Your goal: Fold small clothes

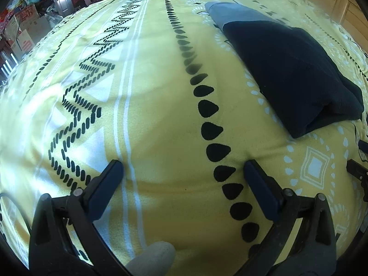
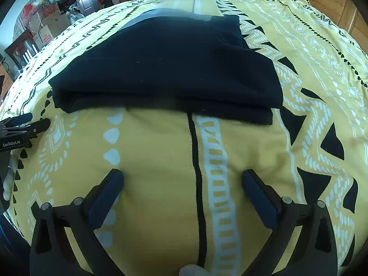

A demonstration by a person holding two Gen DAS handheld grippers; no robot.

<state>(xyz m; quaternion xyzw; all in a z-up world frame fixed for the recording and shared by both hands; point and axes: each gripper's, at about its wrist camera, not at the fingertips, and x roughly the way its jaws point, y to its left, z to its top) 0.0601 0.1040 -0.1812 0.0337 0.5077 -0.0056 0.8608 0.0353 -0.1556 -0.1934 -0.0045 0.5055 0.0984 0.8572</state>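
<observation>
A folded dark garment (image 2: 165,69) lies flat on a yellow patterned blanket (image 2: 161,161) that covers the bed. Its layers stack into a neat rectangle, with a grey band (image 2: 161,15) showing at the far end. In the right wrist view the garment sits straight ahead of the right hand-held gripper (image 2: 182,177), whose two blue-padded fingers stand wide apart over bare blanket, with nothing between them and short of the garment's near edge. In the left wrist view the same garment (image 1: 289,73) lies off to the upper right, well apart from the left hand-held gripper (image 1: 182,168). That gripper's fingers are also spread to their widest, holding nothing, poised over a row of black teardrop marks (image 1: 207,108) printed on the blanket (image 1: 149,115). A gloved fingertip (image 1: 151,260) shows at the bottom edge of the left view. The left hand-held gripper's black body appears at the left edge of the right view (image 2: 23,126), near the garment's left corner. Cardboard boxes (image 1: 23,32) are piled in the room beyond the bed.
</observation>
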